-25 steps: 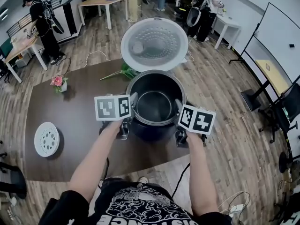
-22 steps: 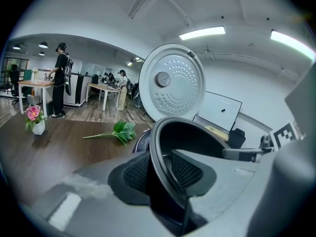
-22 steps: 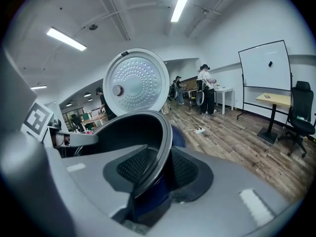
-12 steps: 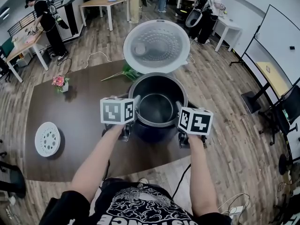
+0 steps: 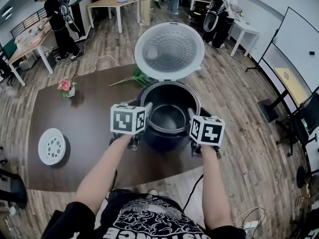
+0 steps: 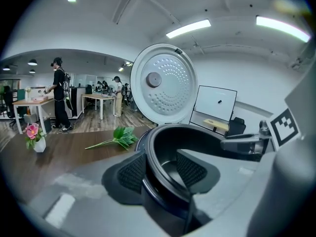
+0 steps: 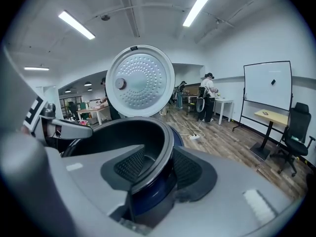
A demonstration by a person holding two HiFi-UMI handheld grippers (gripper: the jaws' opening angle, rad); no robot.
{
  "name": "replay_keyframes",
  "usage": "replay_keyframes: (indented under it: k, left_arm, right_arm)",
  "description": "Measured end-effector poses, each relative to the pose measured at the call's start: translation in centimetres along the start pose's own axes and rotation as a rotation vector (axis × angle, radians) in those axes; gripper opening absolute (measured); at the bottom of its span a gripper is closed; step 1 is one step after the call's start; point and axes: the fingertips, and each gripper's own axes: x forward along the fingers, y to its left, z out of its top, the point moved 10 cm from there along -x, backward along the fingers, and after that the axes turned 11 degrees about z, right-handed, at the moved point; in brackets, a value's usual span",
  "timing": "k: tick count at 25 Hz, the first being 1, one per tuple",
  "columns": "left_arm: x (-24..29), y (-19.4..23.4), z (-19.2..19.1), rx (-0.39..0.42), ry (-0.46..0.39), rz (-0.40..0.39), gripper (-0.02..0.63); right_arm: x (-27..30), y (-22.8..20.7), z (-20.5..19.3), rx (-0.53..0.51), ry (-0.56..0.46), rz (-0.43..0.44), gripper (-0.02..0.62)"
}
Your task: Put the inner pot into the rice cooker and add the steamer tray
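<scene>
The inner pot (image 5: 168,117) sits in the mouth of the rice cooker (image 5: 164,142); I cannot tell if it is fully seated. The left gripper (image 6: 160,169) pinches its left rim, with one of the fingers (image 6: 132,172) outside the wall and one inside. The right gripper (image 7: 155,167) pinches the opposite rim the same way. The lid (image 5: 169,51) stands open behind. The cooker is near the front edge of the surface (image 5: 84,113), toward its right end. The steamer tray (image 5: 52,146) lies flat near the left front corner, well apart, with bare surface between them.
</scene>
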Motion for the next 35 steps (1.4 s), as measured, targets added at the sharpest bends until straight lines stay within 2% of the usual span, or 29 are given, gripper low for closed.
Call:
replay_keyframes:
  k: [5, 10, 18, 29, 35]
  left_arm:
    - [-0.5, -0.2, -0.1, -0.002, -0.006, -0.017, 0.19]
    - [-1.7, 0.0, 0.4, 0.002, -0.054, -0.018, 0.19]
    - [-4.4, 2.1, 0.1, -0.022, -0.112, 0.019, 0.19]
    - [-9.9, 8.6, -1.2, -0.068, -0.176, 0.185, 0.212]
    - [-15.1, 13.5, -2.9, -0.106, -0.202, 0.355, 0.227]
  right_arm:
    - [-0.4, -0.1, 0.2, 0.005, -0.011, 0.009, 0.184]
    - [-1.6, 0.4, 0.9, -0.017, -0.051, 0.011, 0.184]
    - [-2.5, 3.7, 2.5, -0.082, -0.097, 0.085, 0.186]
    - [-0.2, 11.8, 4.6, -0.214, -0.124, 0.297, 0.212]
    - [2.3, 17.7, 4.9, -0.276, -0.116, 0.456, 0.222]
